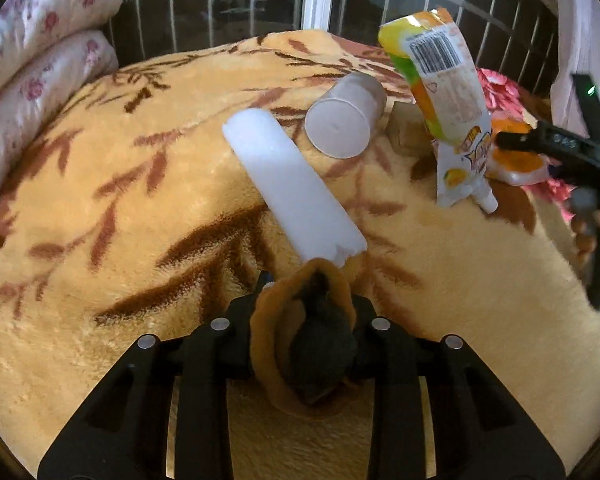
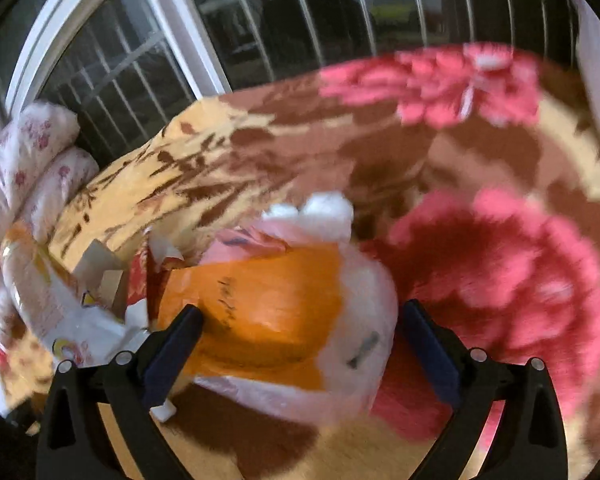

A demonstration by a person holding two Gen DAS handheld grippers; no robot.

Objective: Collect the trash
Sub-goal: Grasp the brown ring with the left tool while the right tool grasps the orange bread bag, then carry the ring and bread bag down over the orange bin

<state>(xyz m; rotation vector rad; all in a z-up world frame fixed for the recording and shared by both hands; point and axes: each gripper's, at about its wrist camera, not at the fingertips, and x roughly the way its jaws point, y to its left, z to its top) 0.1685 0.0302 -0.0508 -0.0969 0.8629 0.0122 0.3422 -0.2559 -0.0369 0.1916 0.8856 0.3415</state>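
Left gripper (image 1: pixel 306 312) jaws pinch the fleece blanket (image 1: pixel 100 208); right gripper (image 2: pixel 300 344) jaws, blurred, seemingly open around orange wrapper (image 2: pixel 268 304).

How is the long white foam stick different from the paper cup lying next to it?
The white foam stick is long, slim, bright white and chipped at its near end; the paper cup is short, wide, greyish and intact. Both lie on their sides on the blanket.

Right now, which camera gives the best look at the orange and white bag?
The right wrist view: the orange and white bag fills the centre between the right gripper and its open jaws, though blurred. The left wrist view shows only a small part of it, behind the juice pouch.
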